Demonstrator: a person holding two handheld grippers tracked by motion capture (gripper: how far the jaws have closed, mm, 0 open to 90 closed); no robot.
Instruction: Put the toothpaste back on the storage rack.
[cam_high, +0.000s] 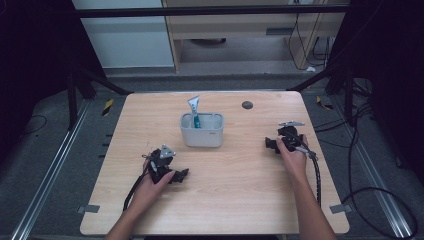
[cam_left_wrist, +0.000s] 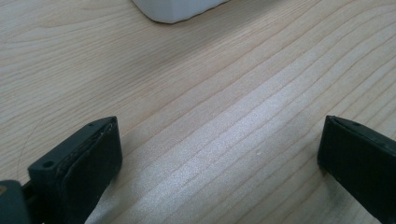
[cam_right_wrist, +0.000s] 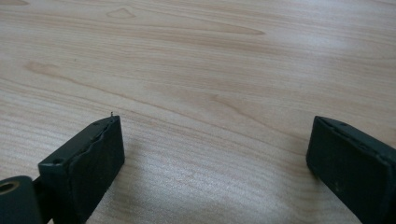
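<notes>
Bin (cam_high: 202, 136) hides tool (cam_high: 194, 111) bottom; L view: bin cropped.

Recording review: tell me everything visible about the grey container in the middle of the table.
The grey container is a small open-topped tub with rounded corners, plastic by its look, standing upright on the wooden table a little beyond the centre. Inside, toward its left part, a teal tube stands leaning, its pale flat end sticking up above the rim. A faint mark shows on the front wall, too small to read. Nothing else touches it; both grippers are apart from it. One rounded lower corner shows in the left gripper view.
</notes>
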